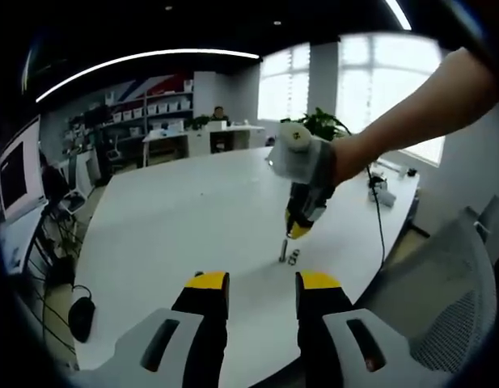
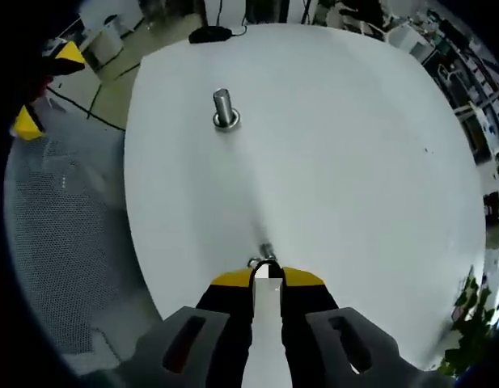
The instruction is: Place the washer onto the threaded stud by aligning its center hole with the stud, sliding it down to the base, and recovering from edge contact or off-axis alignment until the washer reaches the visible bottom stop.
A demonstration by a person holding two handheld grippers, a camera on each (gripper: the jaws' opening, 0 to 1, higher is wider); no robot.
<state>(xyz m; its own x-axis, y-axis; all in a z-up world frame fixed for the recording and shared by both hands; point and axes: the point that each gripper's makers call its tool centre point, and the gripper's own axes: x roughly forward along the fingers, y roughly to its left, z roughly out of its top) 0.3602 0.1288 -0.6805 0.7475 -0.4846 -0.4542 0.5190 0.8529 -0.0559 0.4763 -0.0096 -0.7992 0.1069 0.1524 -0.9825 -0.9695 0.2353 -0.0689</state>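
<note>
In the right gripper view the threaded stud (image 2: pixel 223 103) stands upright on the white table (image 2: pixel 338 162), with a ring around its base. My right gripper (image 2: pixel 267 276) is a short way from the stud, its jaws nearly together on a small metal washer (image 2: pixel 264 259) at the tips, low over the table. In the left gripper view a hand holds that right gripper (image 1: pixel 298 231) pointing down just right of the stud (image 1: pixel 283 247), with small metal rings (image 1: pixel 294 259) beside the stud's foot. My left gripper (image 1: pixel 261 283) stays near the table's edge, open with nothing between its jaws.
A grey mesh chair (image 1: pixel 451 299) stands at the table's near right edge. A black mouse (image 1: pixel 81 317) with a cable lies at the left edge. A small device with a cord (image 1: pixel 380 192) lies farther back on the table. Desks, shelves and a plant (image 1: pixel 322 123) stand beyond.
</note>
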